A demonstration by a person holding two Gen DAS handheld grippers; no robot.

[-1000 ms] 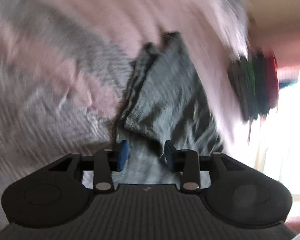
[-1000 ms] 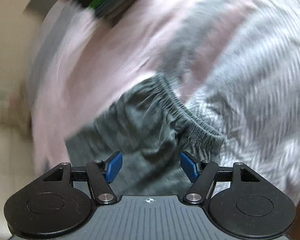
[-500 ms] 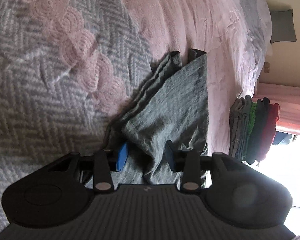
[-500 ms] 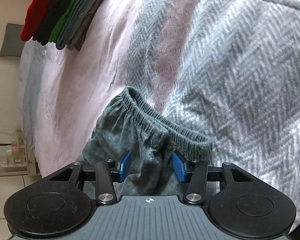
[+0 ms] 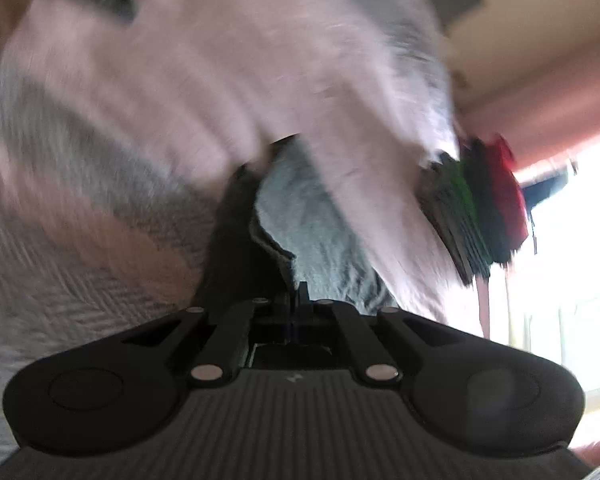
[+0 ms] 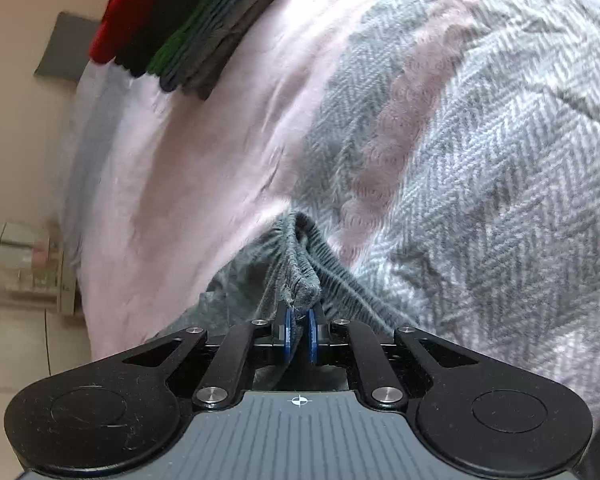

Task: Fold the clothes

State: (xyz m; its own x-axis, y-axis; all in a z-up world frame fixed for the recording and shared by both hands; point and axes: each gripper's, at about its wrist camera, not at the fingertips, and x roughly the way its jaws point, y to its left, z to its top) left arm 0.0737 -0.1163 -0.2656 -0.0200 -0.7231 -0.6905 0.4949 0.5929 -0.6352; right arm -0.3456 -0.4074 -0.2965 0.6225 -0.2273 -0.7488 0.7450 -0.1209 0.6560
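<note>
The grey knit garment with a ribbed elastic waistband (image 6: 300,280) is pinched at that waistband between the two blue pads (image 6: 287,330) of the right gripper (image 6: 299,330), whose fingers are drawn nearly together on the bunched cloth. The left gripper (image 5: 296,300) likewise has its fingers pressed together on a fold of the same garment (image 5: 312,220), the cloth rising away from the tips. Only one garment is being handled, and it lies on the bed across the line where the pale pink sheet (image 6: 188,152) meets the grey herringbone blanket with a pink scalloped band (image 6: 480,168). Toward the bed's far edge sits one stack of folded clothes (image 6: 188,28) in red, black, green and grey; the exact count of pieces cannot be read. The left wrist view is heavily smeared, so the stack (image 5: 476,208) and bedding there show only as colour. Most of the garment is hidden behind the gripper bodies.
</note>
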